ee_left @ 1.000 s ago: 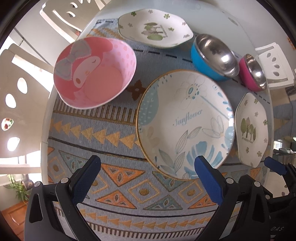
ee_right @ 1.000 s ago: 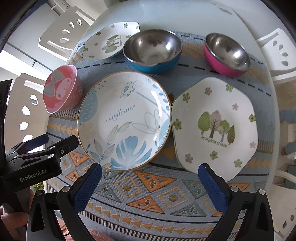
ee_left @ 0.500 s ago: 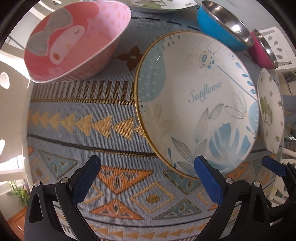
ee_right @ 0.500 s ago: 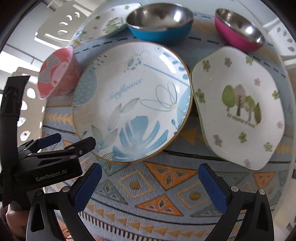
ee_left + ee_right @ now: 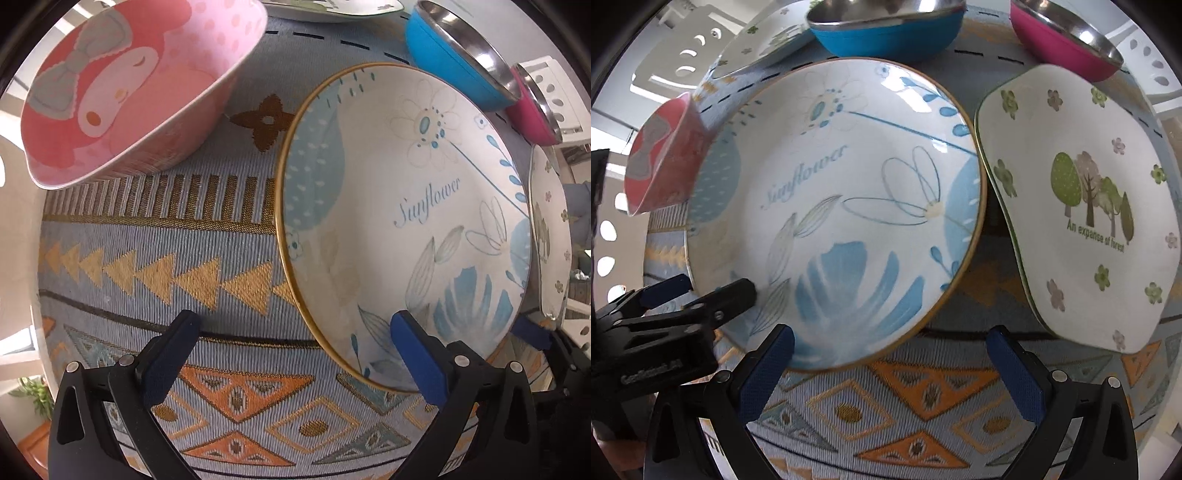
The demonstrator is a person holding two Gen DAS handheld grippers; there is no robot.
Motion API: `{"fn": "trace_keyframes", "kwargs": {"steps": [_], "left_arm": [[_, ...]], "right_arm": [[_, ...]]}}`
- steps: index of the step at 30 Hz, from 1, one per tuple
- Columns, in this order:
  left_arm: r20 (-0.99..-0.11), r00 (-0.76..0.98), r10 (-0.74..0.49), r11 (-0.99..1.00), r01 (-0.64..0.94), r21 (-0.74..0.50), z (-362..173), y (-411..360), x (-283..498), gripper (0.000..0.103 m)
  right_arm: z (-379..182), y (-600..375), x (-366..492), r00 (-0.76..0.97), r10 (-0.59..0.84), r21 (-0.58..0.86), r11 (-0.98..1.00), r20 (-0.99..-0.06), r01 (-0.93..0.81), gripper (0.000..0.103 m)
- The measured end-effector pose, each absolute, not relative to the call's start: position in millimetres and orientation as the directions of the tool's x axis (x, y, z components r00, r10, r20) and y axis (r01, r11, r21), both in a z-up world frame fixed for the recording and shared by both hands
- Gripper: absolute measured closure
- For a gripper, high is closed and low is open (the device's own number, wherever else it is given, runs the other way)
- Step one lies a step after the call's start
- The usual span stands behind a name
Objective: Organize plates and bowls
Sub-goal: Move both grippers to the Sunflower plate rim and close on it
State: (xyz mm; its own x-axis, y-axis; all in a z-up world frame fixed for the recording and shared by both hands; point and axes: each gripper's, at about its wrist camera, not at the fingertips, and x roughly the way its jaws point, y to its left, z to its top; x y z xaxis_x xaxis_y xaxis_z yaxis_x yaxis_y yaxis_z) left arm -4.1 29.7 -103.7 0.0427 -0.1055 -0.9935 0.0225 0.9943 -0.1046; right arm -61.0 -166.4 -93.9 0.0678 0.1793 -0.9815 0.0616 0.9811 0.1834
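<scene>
My left gripper (image 5: 295, 354) is spread wide and holds nothing; its right finger (image 5: 417, 354) lies over the near rim of the Sunflower plate (image 5: 399, 206), its left finger over the cloth (image 5: 147, 236). From the right wrist view, one left finger reaches over the plate's near-left rim and the other sits outside it, so the rim stands between them, unclamped. My right gripper (image 5: 890, 363) is also wide open and empty, low over the cloth just before the plate's near edge.

The Sunflower plate (image 5: 842, 206) sits mid-cloth. Just right of it, edges almost touching, lies the forest plate (image 5: 1082, 206). Left of the Sunflower plate and a little farther back stands the pink bowl (image 5: 136, 85). Beyond the plate sits the blue bowl (image 5: 886, 33), with the magenta bowl (image 5: 1063, 40) to its right, behind the forest plate. A second white plate (image 5: 764, 48) lies far left of the blue bowl.
</scene>
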Motion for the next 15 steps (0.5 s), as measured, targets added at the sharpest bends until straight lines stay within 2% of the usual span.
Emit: {"fn": "trace_keyframes", "kwargs": {"steps": [15], "left_arm": [[-0.993,0.086,-0.085,0.996,0.011,-0.084,-103.0,24.4,8.5,0.0]], "right_arm": [[-100.8,-149.2,-53.6,0.14,0.089,0.109,0.985,-0.986,0.136,0.0]]}}
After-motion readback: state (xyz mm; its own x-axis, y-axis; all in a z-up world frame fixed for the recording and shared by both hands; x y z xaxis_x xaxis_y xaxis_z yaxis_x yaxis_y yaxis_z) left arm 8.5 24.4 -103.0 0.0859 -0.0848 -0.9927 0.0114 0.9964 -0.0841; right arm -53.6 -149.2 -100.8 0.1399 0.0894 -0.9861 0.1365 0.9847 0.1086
